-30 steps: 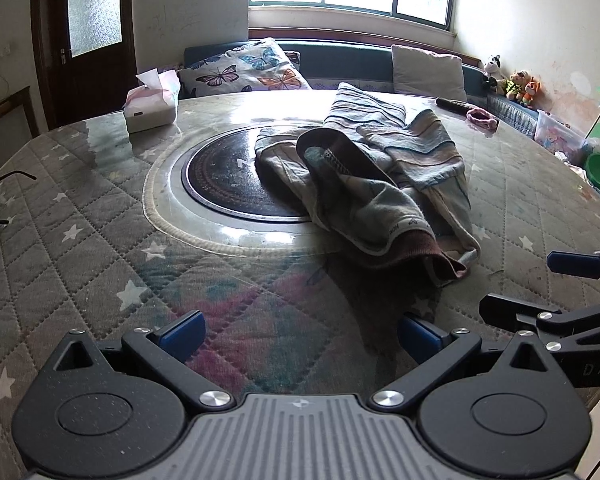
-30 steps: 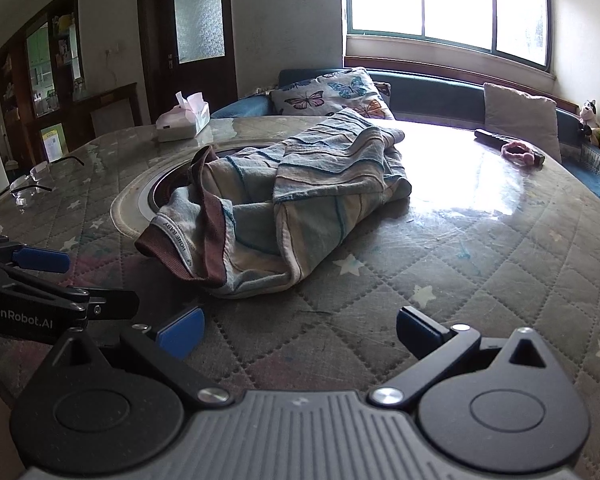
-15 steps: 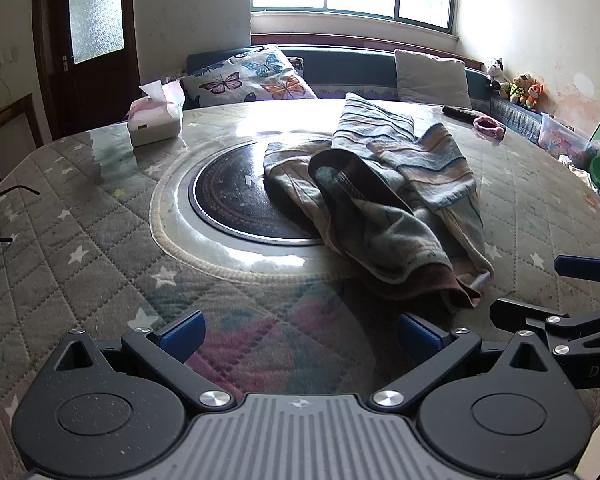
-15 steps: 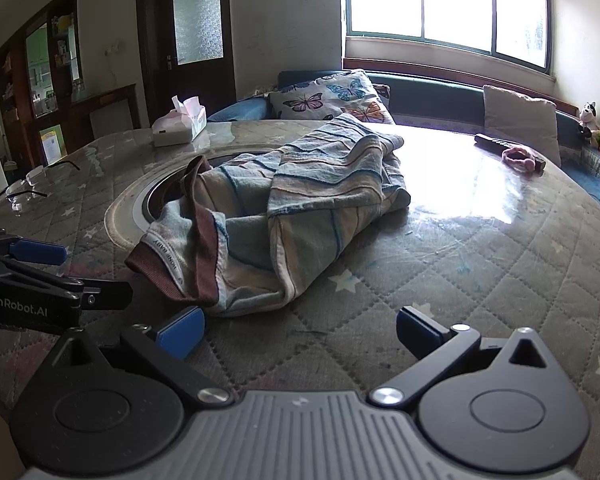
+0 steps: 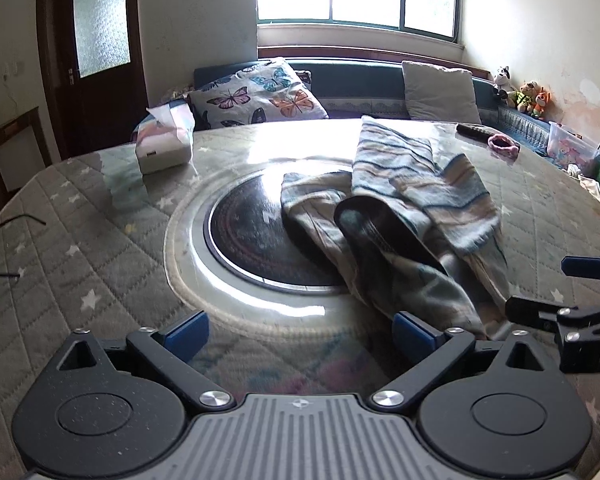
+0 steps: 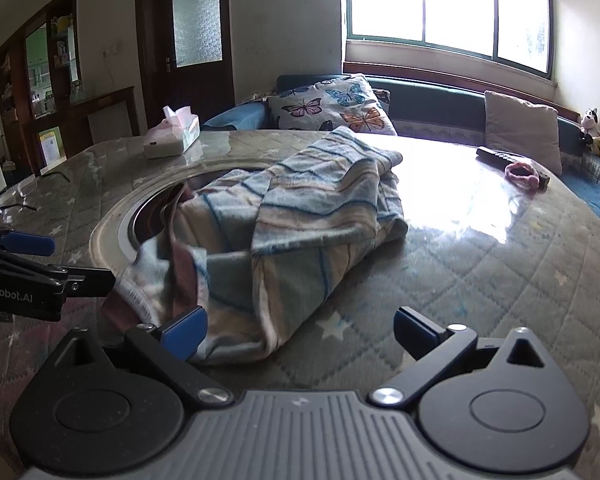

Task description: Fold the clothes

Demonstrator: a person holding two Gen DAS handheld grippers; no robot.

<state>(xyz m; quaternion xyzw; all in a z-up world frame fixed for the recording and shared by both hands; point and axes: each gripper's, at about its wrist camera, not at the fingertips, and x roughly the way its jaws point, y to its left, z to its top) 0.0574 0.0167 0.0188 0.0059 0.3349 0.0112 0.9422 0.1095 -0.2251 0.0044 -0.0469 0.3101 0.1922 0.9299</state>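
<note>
Both pairs of blue-tipped fingers stand wide apart with nothing between them. The left gripper [image 5: 300, 330] hangs low over the near edge of the table [image 5: 80, 264], and the right gripper [image 6: 300, 330] sits just to its right, each showing at the side of the other's view. The right gripper's left finger [image 6: 184, 330] is at the near hem of the garment, though I cannot tell whether it touches the cloth.

Around them the table carries a quilted grey cover with white stars under a glossy sheet that throws back the window light. A dark round inset plate [image 5: 256, 232] sits in the middle, ringed by a pale band. A tissue box [image 5: 164, 142] stands at the far left, a pair of glasses [image 6: 18, 200] lies on the left edge, and a dark remote [image 6: 496, 157] with a pink hair tie [image 6: 522, 174] rests far right. Beyond the table runs a bench with a butterfly cushion [image 5: 256, 96], a plain grey cushion [image 5: 440, 92] and soft toys [image 5: 520, 94] in the corner.

The garment [image 6: 300, 220] lies crumpled in the middle of the table, part of it over the right side of the round plate. It is a soft striped knit in pale blue, cream and tan, with a maroon band [image 6: 184, 276] along the near hem, and its folds are loose and uneven.
</note>
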